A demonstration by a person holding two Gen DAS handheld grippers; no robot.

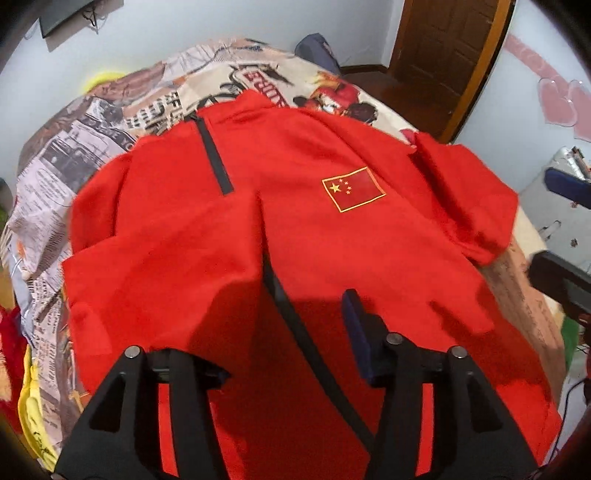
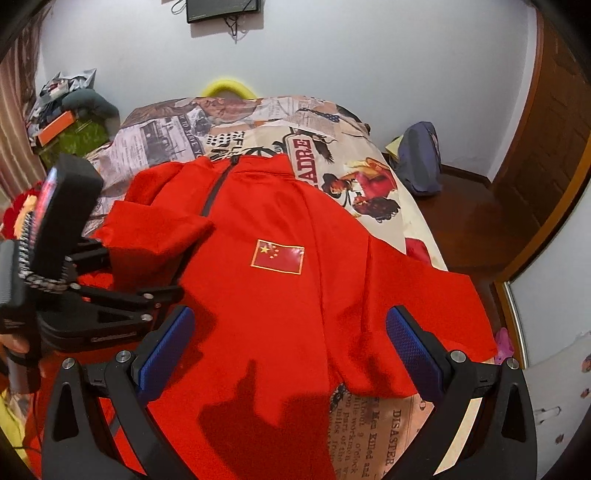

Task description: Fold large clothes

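Note:
A large red top point(image 1: 295, 166) with a flag patch point(image 1: 353, 189) and a short black zipper point(image 1: 216, 158) lies front up on the bed. Its left sleeve point(image 2: 159, 229) is folded inward over the chest. My left gripper point(image 1: 308, 291) stands low over the hem with its jaws apart. The blue-padded right finger point(image 1: 354, 317) shows, while a fold of red cloth point(image 1: 166, 266) drapes over the other finger and hides it. In the right wrist view the left gripper point(image 2: 162, 304) sits just under the folded sleeve. My right gripper point(image 2: 291, 343) hovers open above the top's lower right, nothing between its pads.
The bed sheet point(image 2: 369, 424) has a newspaper print and shows bare near the right hem. A blue backpack point(image 2: 421, 162) sits on the floor by a wooden door point(image 2: 554, 147). Clutter point(image 2: 70, 122) is piled at the far left. A screen point(image 2: 221, 9) hangs on the wall.

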